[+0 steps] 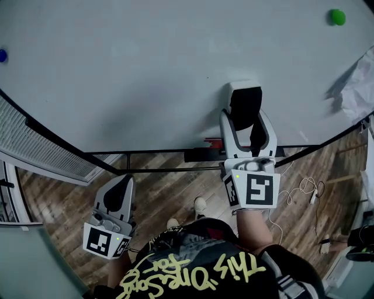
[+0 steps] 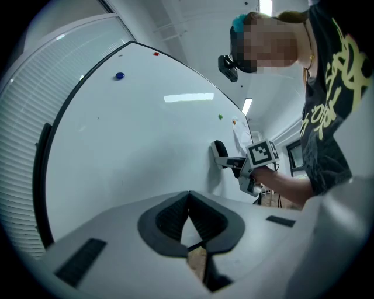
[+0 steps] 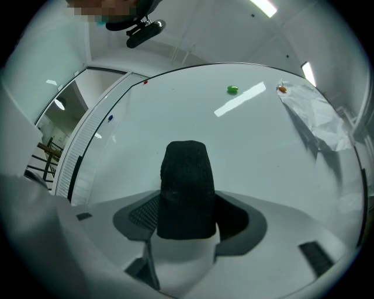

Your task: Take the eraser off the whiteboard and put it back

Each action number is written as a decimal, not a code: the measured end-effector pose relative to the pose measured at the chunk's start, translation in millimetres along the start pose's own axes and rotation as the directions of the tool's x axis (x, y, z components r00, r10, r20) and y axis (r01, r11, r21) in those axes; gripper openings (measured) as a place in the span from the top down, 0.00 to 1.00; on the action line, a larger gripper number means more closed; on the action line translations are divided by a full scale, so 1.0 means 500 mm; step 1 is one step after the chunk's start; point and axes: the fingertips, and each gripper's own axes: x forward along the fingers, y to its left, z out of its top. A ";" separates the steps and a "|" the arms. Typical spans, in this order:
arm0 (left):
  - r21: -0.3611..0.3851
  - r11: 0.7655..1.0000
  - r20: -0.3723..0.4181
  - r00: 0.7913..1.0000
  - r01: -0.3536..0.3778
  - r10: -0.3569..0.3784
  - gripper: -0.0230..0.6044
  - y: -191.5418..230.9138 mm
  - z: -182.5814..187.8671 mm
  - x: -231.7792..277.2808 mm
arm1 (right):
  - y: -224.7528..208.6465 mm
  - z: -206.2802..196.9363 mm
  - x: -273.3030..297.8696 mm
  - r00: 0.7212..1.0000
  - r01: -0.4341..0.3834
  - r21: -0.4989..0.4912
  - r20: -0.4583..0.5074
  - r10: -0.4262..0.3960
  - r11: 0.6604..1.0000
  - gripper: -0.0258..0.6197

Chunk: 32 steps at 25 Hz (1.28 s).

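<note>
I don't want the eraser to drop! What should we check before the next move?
1. Right tool shut on the eraser: ok.
2. Eraser straight between the jaws: ok.
3. Left tool shut, empty, held low and away from the whiteboard: ok.
4. Whiteboard bare around the eraser, green magnet far off: ok.
5. Eraser touching the whiteboard: cannot tell.

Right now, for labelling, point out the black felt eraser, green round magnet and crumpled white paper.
black felt eraser (image 3: 186, 187), right gripper view, felt middle.
green round magnet (image 1: 336, 17), head view, its centre.
crumpled white paper (image 3: 318, 120), right gripper view, its middle.
</note>
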 end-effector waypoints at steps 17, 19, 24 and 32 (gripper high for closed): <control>0.009 1.000 0.005 1.000 0.005 -0.005 0.95 0.007 0.008 -0.014 | -0.011 -0.009 0.010 0.998 0.068 0.007 -0.005 -0.068 0.998 0.55; 0.013 1.000 0.006 1.000 0.014 -0.014 0.95 0.007 0.010 -0.016 | -0.010 -0.006 0.005 0.998 0.061 0.015 0.001 -0.061 0.998 0.55; 0.018 0.999 0.010 0.999 0.033 -0.033 0.95 0.013 0.014 -0.021 | -0.010 0.006 -0.023 0.997 0.071 0.014 0.013 -0.071 0.997 0.55; 0.017 0.994 0.016 0.994 0.105 -0.106 0.95 -0.008 0.011 -0.024 | -0.010 0.008 -0.088 0.994 0.112 0.013 0.001 -0.112 0.994 0.55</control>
